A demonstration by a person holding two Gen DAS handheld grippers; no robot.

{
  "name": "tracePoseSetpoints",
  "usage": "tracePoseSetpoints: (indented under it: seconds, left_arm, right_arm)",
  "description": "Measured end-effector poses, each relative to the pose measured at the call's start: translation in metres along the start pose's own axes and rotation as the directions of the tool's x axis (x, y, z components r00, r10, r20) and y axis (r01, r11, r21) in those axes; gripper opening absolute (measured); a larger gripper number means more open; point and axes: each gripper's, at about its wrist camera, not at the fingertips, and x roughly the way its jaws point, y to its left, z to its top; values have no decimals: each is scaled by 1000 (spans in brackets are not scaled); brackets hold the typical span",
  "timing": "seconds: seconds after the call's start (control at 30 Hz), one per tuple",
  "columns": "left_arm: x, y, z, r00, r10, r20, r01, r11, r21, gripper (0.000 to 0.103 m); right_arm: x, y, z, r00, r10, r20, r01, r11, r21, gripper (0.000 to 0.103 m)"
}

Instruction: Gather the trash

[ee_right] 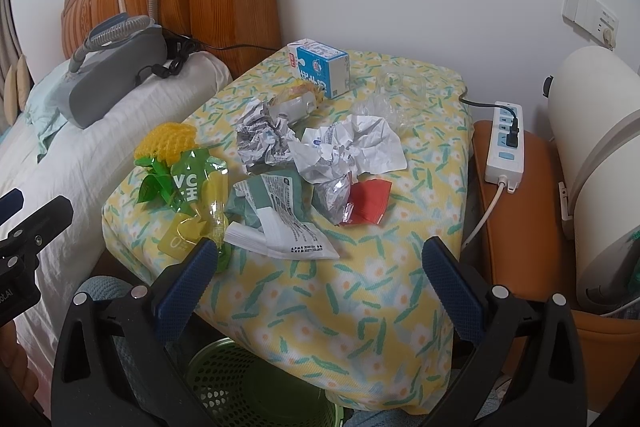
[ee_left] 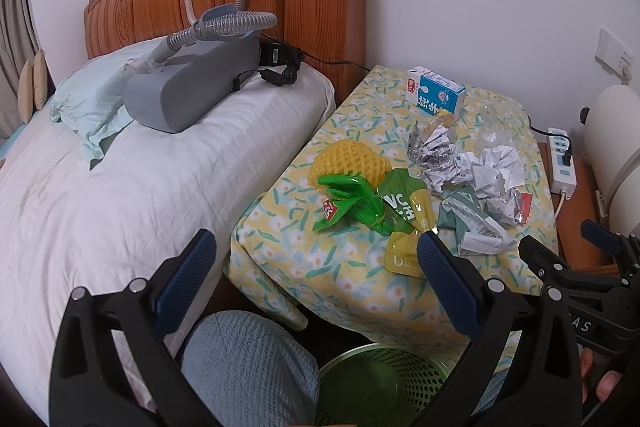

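Trash lies scattered on a floral-covered table point(ee_left: 344, 263) point(ee_right: 360, 291). There is a yellow foam net point(ee_left: 352, 159) point(ee_right: 168, 143), a green and yellow plastic wrapper point(ee_left: 384, 211) point(ee_right: 192, 195), crumpled paper point(ee_left: 496, 171) point(ee_right: 352, 147), a green-white packet point(ee_left: 468, 223) point(ee_right: 276, 219), a red wrapper point(ee_right: 370, 201) and a blue milk carton point(ee_left: 438, 89) point(ee_right: 322, 67). A green mesh bin point(ee_left: 380, 383) point(ee_right: 256, 387) stands below the table's front edge. My left gripper point(ee_left: 316, 255) is open, short of the green wrapper. My right gripper point(ee_right: 320, 263) is open, in front of the packet. Both hold nothing.
A bed with a white pillow point(ee_left: 120, 179) and a grey machine with hoses point(ee_left: 192, 83) lies left of the table. A white power strip point(ee_right: 504, 143) rests on an orange surface to the right. A person's knee in blue fabric point(ee_left: 248, 363) is beside the bin.
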Motion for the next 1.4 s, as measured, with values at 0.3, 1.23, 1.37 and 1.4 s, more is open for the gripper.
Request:
tracePoseSetpoints:
  seconds: [0.3,1.23,1.37,1.4]
  left_arm:
    - [0,-1,1,1000,-4,-4,4,1000,-1,96]
    - [50,22,-15,993,-65,-103,69,997,38,96]
    - [54,30,-13,991,-87,-106,91,995,31,96]
    - [55,32,-13,990,-89,-105,93,995,31,96]
  right_arm:
    - [1,0,0,1000,-1,-1,1,1000,0,101]
    - [26,-6,-6,988,154,-30,-154,988,-22,101]
    - [45,11,5,988,136,-72,-142,987,-81,93]
    - [51,15,8,988,130,-88,-138,986,-95,89]
